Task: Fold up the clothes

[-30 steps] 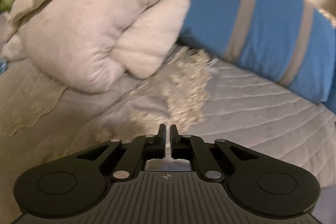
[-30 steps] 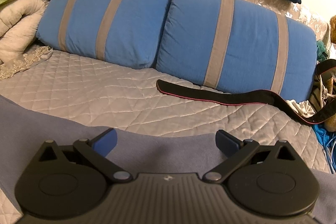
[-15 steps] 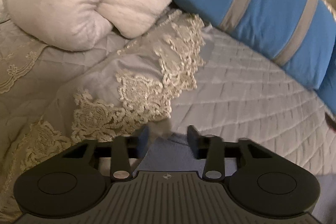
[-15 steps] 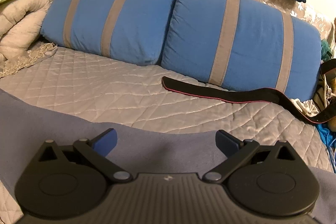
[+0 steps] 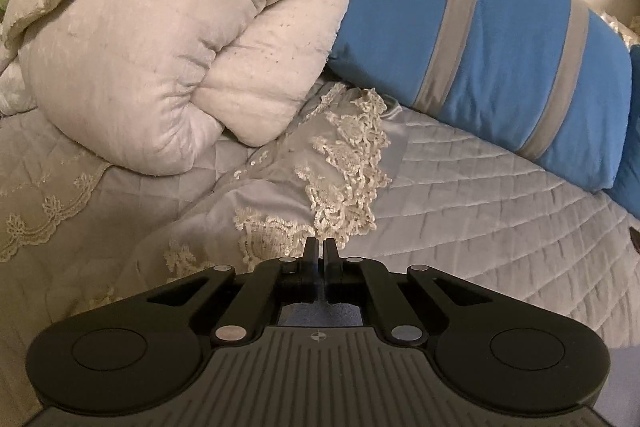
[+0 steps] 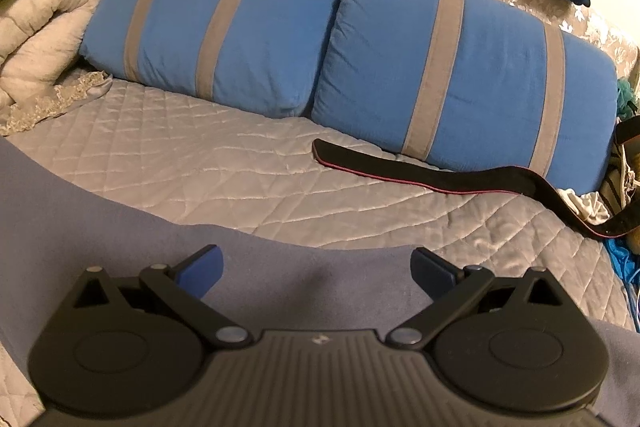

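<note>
The cloth being folded is a blue-grey garment spread flat over the quilted bed cover, its far edge curving across the lower part of the right wrist view. The right gripper hovers low over it with its fingers spread wide and nothing between them. The left gripper has its fingers drawn together with only a thin slit left; a patch of the same blue-grey cloth shows in the gap behind them, so it may be pinching the garment's edge, though the fingertips themselves show no cloth and this cannot be told for certain.

The risks, as a judgement: if the left grip is shallow, the cloth could slip out when lifted, leaving a crooked fold. The lace trim lies just ahead of the left fingertips and could snag or be drawn along. With only one side held, the garment could drag and bunch up.

The left view alone shows the lace trim close up, the rolled white blanket and one striped blue pillow. The right view alone shows the garment's spread, a black strap near the pillows, and both pillows together.
</note>
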